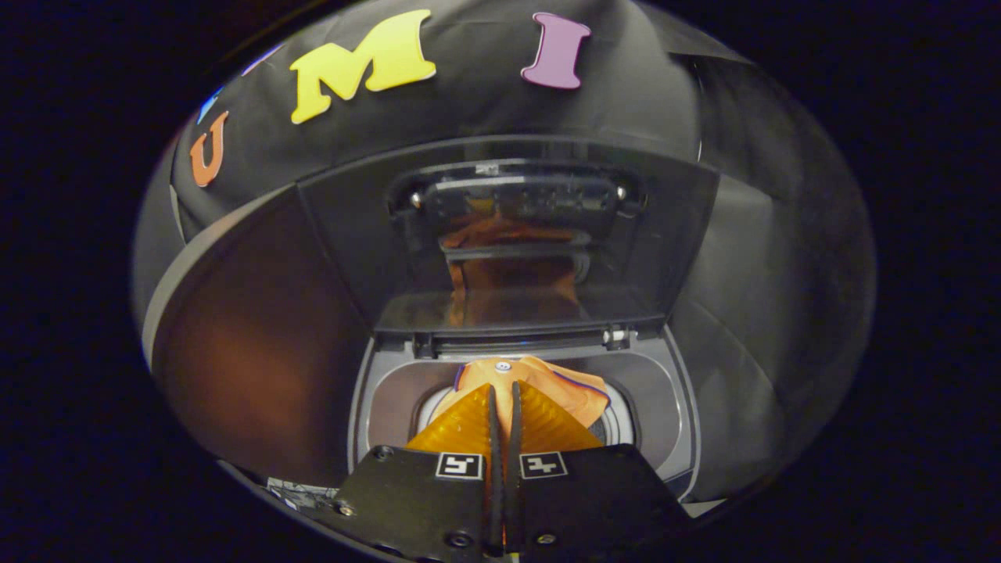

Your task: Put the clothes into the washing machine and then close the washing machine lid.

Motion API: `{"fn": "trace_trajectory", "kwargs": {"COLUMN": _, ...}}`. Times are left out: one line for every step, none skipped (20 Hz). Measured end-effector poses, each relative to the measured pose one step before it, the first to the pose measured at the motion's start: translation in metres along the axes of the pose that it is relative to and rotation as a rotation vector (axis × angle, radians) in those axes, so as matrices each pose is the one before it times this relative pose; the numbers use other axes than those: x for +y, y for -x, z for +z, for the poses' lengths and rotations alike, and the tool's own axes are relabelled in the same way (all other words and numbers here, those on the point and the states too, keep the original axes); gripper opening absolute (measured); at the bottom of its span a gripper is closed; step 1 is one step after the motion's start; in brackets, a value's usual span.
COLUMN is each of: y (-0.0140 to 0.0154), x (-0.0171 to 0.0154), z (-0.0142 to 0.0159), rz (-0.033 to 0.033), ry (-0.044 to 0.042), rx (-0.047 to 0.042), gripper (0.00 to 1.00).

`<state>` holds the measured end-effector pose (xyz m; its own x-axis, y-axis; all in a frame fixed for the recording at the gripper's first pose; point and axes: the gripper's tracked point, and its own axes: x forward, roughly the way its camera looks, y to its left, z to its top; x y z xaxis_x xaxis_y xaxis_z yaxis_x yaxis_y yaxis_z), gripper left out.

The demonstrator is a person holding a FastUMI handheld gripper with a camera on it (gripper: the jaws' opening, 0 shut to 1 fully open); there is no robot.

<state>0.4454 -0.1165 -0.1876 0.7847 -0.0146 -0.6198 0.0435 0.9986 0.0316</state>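
Black cloth hung behind the washing machine (688, 438), whose dark tinted lid (508, 234) stood raised and tilted back, mirroring an orange glow. Below it the round tub opening (626, 426) lay exposed inside the grey top panel. The gripper (504, 403) pointed down toward that opening, its two amber fingers (461, 430) drawn close together with only a thin slit between them. An orange garment (563, 387) was pinched at their tips, and it bunched just ahead of and beyond them, hanging over the tub opening beneath the lid's hinge.
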Motion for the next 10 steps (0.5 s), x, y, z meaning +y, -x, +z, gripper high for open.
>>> {"fn": "trace_trajectory", "kwargs": {"y": -0.00846, "x": -0.00267, "z": -0.00518, "rz": -0.00969, "ry": 0.00296, "rx": 0.01485, "gripper": 0.05}}
{"fn": "trace_trajectory", "kwargs": {"y": -0.00723, "x": -0.00045, "z": -0.00528, "rz": -0.00228, "ry": -0.00002, "rx": 0.00796, "gripper": 0.04}}
{"fn": "trace_trajectory", "kwargs": {"y": -0.00921, "x": 0.00033, "z": -0.00452, "rz": 0.00022, "ry": -0.00127, "rx": 0.00833, "gripper": 0.04}}
{"fn": "trace_trajectory", "kwargs": {"y": -0.00701, "x": -0.00167, "z": -0.00450, "rz": -0.00662, "ry": -0.00501, "rx": 0.00580, "gripper": 0.04}}
{"fn": "trace_trajectory", "kwargs": {"y": -0.00684, "x": -0.00066, "z": -0.00630, "rz": -0.00845, "ry": -0.00305, "rx": 0.01850, "gripper": 0.05}}
{"fn": "trace_trajectory", "kwargs": {"y": -0.00413, "x": 0.00024, "z": -0.00703, "rz": -0.00193, "ry": -0.00853, "rx": 0.02060, "gripper": 0.04}}
{"fn": "trace_trajectory", "kwargs": {"y": -0.00566, "x": 0.00144, "z": -0.00486, "rz": 0.00179, "ry": -0.00209, "rx": 0.01455, "gripper": 0.05}}
{"fn": "trace_trajectory", "kwargs": {"y": -0.00573, "x": -0.00187, "z": -0.00454, "rz": -0.00993, "ry": 0.00300, "rx": 0.01643, "gripper": 0.05}}
{"fn": "trace_trajectory", "kwargs": {"y": -0.00486, "x": -0.00009, "z": -0.00534, "rz": -0.00567, "ry": 0.00282, "rx": 0.01439, "gripper": 0.05}}
{"fn": "trace_trajectory", "kwargs": {"y": -0.00258, "x": 0.00053, "z": -0.00449, "rz": -0.00383, "ry": 0.00225, "rx": 0.01291, "gripper": 0.04}}
